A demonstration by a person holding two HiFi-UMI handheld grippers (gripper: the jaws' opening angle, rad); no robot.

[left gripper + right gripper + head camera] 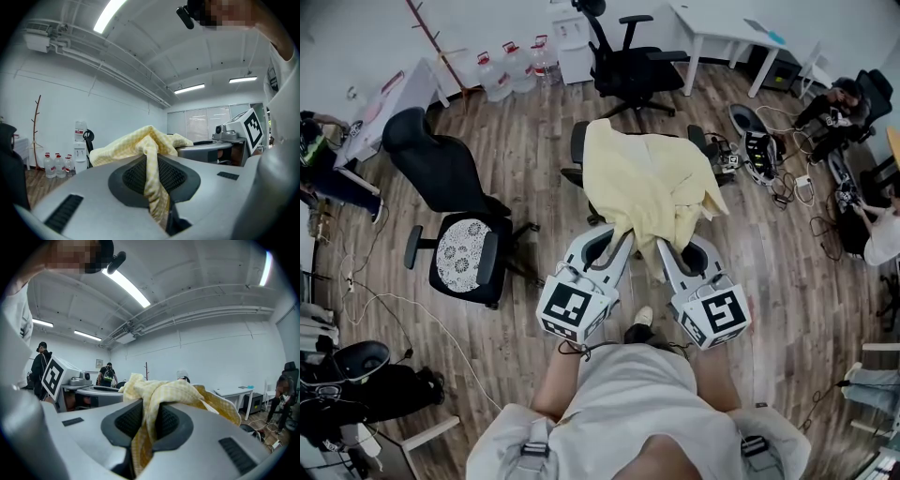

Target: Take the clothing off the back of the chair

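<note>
Item: pale yellow checked cloth garment [649,187], draped over the back of the black swivel office chair [578,150], with its hem gathered on the chair's near side. Handling, by my judgement: light, soft and limp, unbreakable, apt to sag and snag on the chair's armrests. Hold: my left gripper [612,242] and right gripper [677,249] each pinch a bunched fold of that hem, side by side. The folds are thick enough for firm purchase.

The clothing [647,187] lies over the chair [578,145] ahead, seemingly across its back, with my left gripper [617,239] and right gripper [668,248] side by side at its near edge.
</note>
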